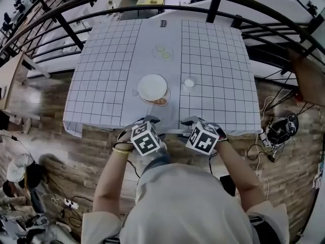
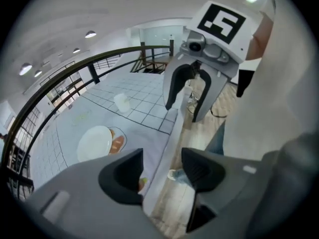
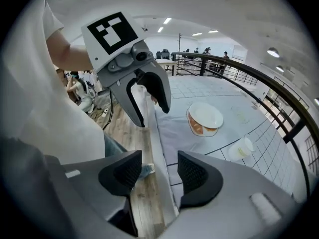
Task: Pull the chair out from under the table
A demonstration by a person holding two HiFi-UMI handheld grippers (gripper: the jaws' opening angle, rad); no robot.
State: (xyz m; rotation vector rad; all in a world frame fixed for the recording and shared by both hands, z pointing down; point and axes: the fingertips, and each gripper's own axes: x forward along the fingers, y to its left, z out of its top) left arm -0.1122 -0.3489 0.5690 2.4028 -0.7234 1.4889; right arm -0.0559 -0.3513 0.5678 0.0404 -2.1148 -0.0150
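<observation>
floor (image 1: 76, 161) — wood planks | railing (image 1: 68, 31) — black, curved | ceiling lights (image 2: 90, 34) lit

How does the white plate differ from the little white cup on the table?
The white plate is wide and low; the little cup is much narrower. The plate sits on the plain middle strip of the tablecloth, the cup on its gridded part. Orange-brown shows at the plate's near edge, not at the cup's. Both are white and round.

Both bare forearms reach forward at lower centre; left tool (image 1: 147, 122) and right tool (image 1: 195, 122) tilt downward, jaws wide apart.
</observation>
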